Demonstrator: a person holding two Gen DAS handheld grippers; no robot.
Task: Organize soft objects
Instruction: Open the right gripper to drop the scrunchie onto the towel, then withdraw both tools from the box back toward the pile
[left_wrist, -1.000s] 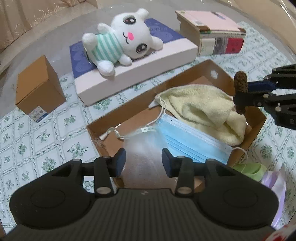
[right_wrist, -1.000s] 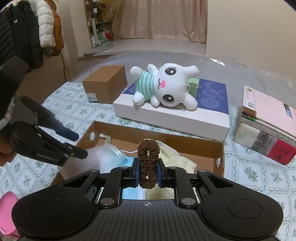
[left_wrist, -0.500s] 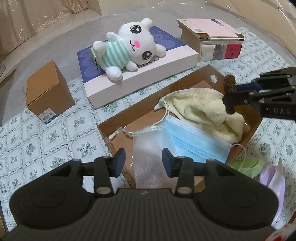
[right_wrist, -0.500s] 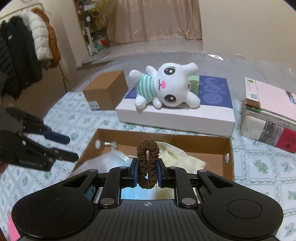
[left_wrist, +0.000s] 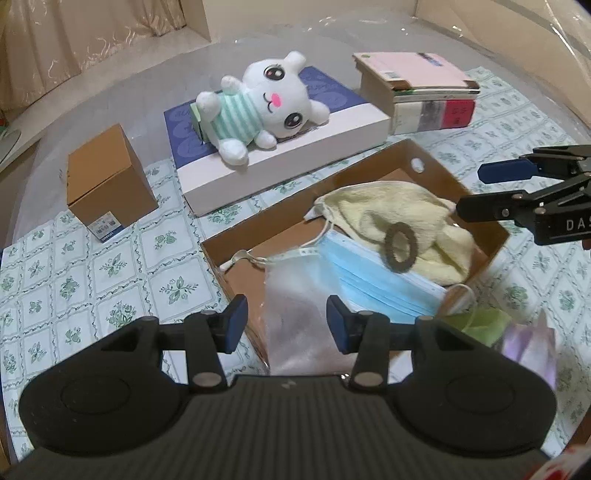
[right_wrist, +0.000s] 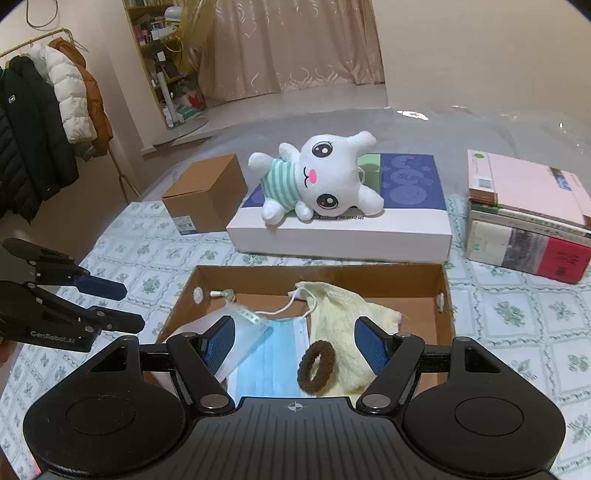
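A brown hair scrunchie (right_wrist: 316, 364) lies loose in the open cardboard box (right_wrist: 317, 275), where the yellow towel (right_wrist: 345, 317) meets the blue face mask (right_wrist: 269, 350). It also shows in the left wrist view (left_wrist: 400, 248), blurred. A clear plastic bag (left_wrist: 301, 321) lies in the box too. My right gripper (right_wrist: 295, 343) is open and empty just above the scrunchie. My left gripper (left_wrist: 283, 323) is open and empty at the box's near end. A white plush bunny (right_wrist: 317, 177) lies on a white and blue flat box (right_wrist: 343, 225) behind.
A small brown carton (right_wrist: 207, 192) stands at the back left and a stack of books (right_wrist: 524, 218) at the back right. A green item (left_wrist: 476, 321) and a purple one (left_wrist: 528, 343) lie outside the box. The floral tablecloth (left_wrist: 92, 266) covers the table.
My right gripper has opened and let go of the scrunchie, which has dropped into the box onto the towel and mask. The left gripper has pulled back a little.
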